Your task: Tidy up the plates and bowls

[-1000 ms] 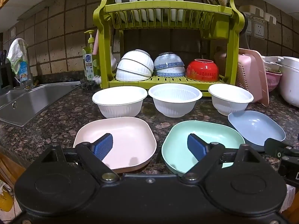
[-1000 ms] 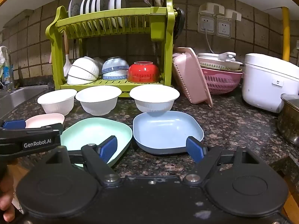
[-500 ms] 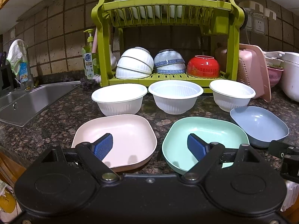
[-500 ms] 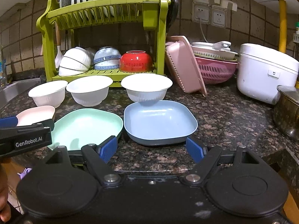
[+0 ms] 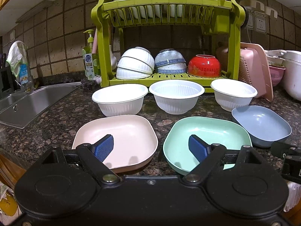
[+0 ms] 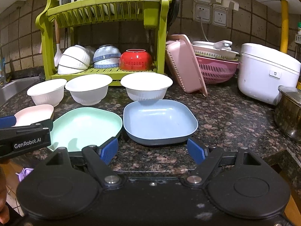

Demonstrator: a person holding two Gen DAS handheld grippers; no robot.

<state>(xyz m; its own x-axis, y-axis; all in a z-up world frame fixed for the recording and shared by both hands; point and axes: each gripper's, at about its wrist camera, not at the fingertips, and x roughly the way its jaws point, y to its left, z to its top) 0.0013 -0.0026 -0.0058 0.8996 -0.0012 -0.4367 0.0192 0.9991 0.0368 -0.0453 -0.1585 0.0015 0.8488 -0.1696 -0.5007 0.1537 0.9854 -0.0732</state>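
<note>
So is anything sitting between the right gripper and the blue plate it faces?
Nothing visible. The right gripper is open, and only bare countertop lies between its fingertips and the blue plate. The green plate sits beside it to the left, out of the path.

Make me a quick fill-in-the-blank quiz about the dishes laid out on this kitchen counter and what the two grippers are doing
1. The plate between the pink plate and the blue plate is ____ in colour.
2. The number of white bowls standing upright on the counter is ____.
3. On the lower shelf of the green rack, the bowl farthest right is ____.
4. The left gripper and right gripper are both ____, holding nothing.

Missing words: green; three; red; open
</note>
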